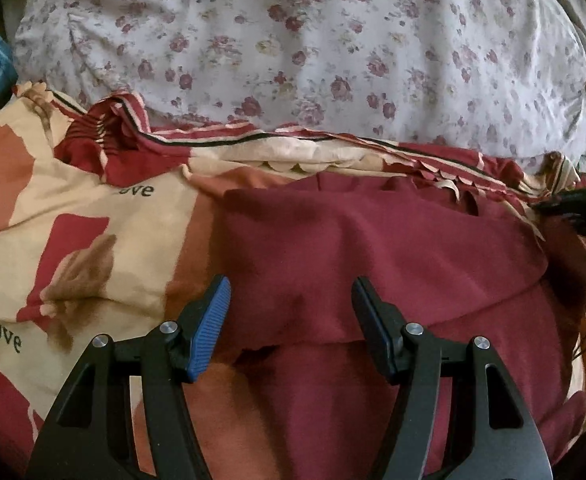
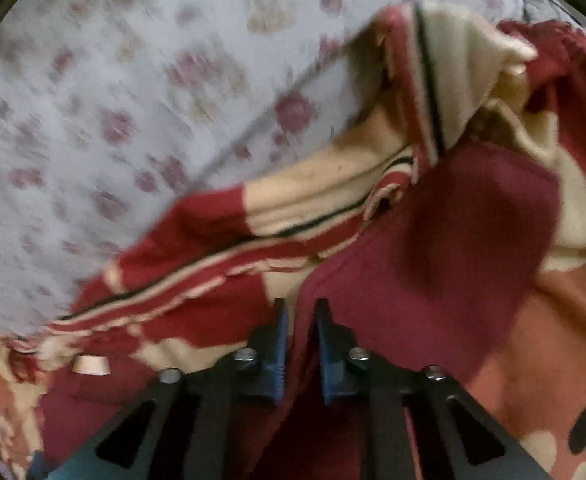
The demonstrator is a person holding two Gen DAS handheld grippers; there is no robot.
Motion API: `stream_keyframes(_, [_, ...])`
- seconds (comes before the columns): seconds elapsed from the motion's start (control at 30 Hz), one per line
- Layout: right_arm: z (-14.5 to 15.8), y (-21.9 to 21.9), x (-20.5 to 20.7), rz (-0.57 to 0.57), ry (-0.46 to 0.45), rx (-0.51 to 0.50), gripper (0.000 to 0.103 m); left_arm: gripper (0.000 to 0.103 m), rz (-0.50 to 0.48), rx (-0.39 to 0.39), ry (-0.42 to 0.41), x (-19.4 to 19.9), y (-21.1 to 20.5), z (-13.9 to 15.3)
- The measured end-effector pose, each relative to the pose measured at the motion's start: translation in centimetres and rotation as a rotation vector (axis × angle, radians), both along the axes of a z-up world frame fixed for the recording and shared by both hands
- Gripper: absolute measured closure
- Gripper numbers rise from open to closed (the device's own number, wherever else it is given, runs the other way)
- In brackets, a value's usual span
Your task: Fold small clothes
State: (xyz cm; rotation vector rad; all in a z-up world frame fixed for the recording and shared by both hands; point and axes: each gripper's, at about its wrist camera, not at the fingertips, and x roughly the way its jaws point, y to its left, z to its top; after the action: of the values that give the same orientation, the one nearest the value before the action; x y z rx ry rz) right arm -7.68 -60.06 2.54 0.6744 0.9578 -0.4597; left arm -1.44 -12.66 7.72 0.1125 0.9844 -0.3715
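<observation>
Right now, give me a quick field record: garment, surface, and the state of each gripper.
garment: dark red cloth, spread flat, near edge folded over
surface: cream and red "love" print bedcover
behind: floral pillow
left gripper: open, fingers apart above the cloth's near edge, holding nothing
right gripper: fingers nearly closed on a fold of the dark red cloth; view blurred

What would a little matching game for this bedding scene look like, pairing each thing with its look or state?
Things:
1. left gripper
2. right gripper
3. maroon garment
4. quilt

States:
A. white with small pink flowers
B. jaws nearly closed, pinching maroon cloth
C. jaws wide apart, nothing between them
D. plain dark red, lying on the bed

Pairs: 1-C, 2-B, 3-D, 4-A
</observation>
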Motion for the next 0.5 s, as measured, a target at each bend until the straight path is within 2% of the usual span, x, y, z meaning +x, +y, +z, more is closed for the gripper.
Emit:
stream_keyframes(0.13, [7.2, 4.1, -2.6, 0.131, -0.214, -0.031, 0.094, 0.04, 0.068, -0.062, 0.0, 1.0, 1.7, 1.3])
stream_keyframes(0.23, [12.1, 10.1, -3.5, 0.327, -0.34, -0.071, 0.095, 0.04, 0.133, -0.148, -0.007, 1.5, 3.3, 2.7])
stream_keyframes(0.3, [13.9, 16.4, -4.0, 0.527, -0.39, -0.121, 0.095, 0.04, 0.157, -0.184, -0.007, 1.6, 3.9, 3.3])
stream_keyframes(0.33, [13.6, 19.0, -4.1, 0.609, -0.38, -0.138, 0.095, 0.04, 0.157, -0.186, 0.0, 1.5, 3.9, 3.4])
stream_keyframes(0.37, [12.1, 22.4, -4.3, 0.723, -0.34, -0.142, 0.095, 0.04, 0.153, -0.183, 0.007, 1.4, 3.9, 3.2])
stream_keyframes(0.4, [10.8, 24.2, -4.5, 0.788, -0.297, -0.128, 0.094, 0.04, 0.149, -0.183, 0.015, 1.3, 3.9, 3.1])
stream_keyframes(0.43, [9.2, 25.7, -4.3, 0.845, -0.241, -0.11, 0.094, 0.04, 0.143, -0.182, 0.028, 1.2, 3.9, 2.7])
stream_keyframes(0.47, [6.5, 27.4, -4.2, 0.901, -0.143, -0.098, 0.091, 0.04, 0.138, -0.178, 0.038, 1.1, 3.9, 2.5])
stream_keyframes(0.5, [5.0, 27.8, -4.3, 0.914, -0.088, -0.112, 0.088, 0.04, 0.128, -0.172, 0.049, 1.1, 3.7, 2.2])
